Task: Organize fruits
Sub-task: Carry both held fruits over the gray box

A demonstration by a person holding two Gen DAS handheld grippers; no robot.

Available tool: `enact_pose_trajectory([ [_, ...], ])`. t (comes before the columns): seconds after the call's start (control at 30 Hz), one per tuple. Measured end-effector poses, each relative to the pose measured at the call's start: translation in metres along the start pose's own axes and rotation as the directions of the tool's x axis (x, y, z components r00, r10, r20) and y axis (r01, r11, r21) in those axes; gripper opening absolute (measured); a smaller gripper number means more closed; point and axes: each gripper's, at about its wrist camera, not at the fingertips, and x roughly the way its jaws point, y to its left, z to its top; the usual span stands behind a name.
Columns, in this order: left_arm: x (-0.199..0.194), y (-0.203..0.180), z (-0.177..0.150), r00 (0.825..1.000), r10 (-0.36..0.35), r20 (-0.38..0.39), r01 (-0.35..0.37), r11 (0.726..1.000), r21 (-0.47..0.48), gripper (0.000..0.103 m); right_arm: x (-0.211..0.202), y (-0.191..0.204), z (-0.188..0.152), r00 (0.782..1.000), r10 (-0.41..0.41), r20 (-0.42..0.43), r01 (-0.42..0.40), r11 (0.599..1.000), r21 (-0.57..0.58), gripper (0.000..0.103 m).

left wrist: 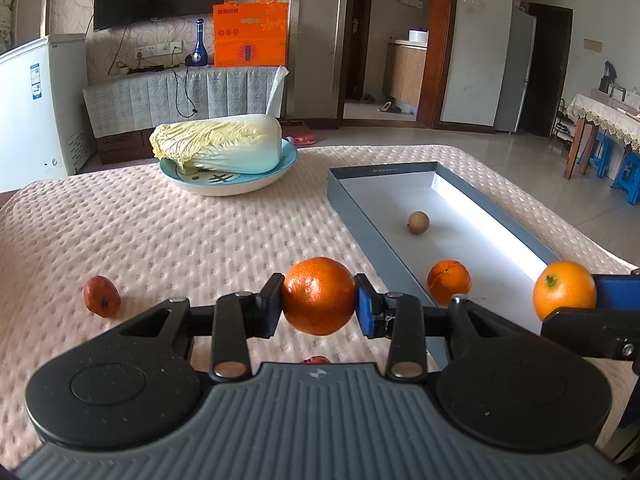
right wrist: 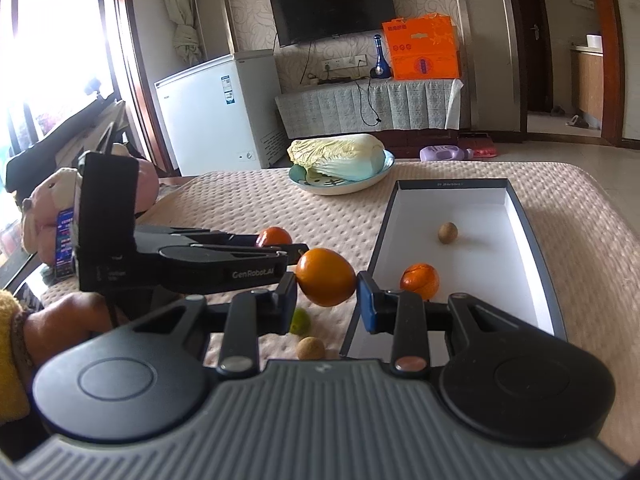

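Observation:
My left gripper (left wrist: 319, 304) is shut on a dark orange tangerine (left wrist: 319, 295), held above the table just left of the grey box (left wrist: 362, 232). My right gripper (right wrist: 326, 298) is shut on a smooth orange (right wrist: 325, 277), also seen in the left wrist view (left wrist: 564, 290), at the box's near left rim. Inside the box lie a split tangerine (right wrist: 420, 280) and a small brown longan (right wrist: 447, 232). On the cloth lie a red fruit (left wrist: 101, 296), a green fruit (right wrist: 301, 321) and another longan (right wrist: 310, 348).
A plate (left wrist: 224, 184) with a Chinese cabbage (left wrist: 218, 148) stands at the table's far side. The table has a pink dotted cloth (left wrist: 180, 240). Another small red fruit (left wrist: 316, 360) peeks from under the left gripper. Plush toys (right wrist: 48, 200) sit off the left edge.

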Motion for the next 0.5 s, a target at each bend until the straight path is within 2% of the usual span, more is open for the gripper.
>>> enact_pose_trajectory([
  [0.27,0.002,-0.011,0.001,1.0,-0.013,0.005,0.013,1.0,0.009,0.043,-0.002,-0.008,-0.001,1.0,-0.023,0.0,0.023,1.0,0.019,0.035],
  [0.5,-0.002,-0.02,0.004,0.998,-0.052,0.032,0.052,0.999,0.016,0.043,-0.005,-0.023,-0.003,0.996,-0.087,-0.003,0.087,0.995,0.05,0.035],
])
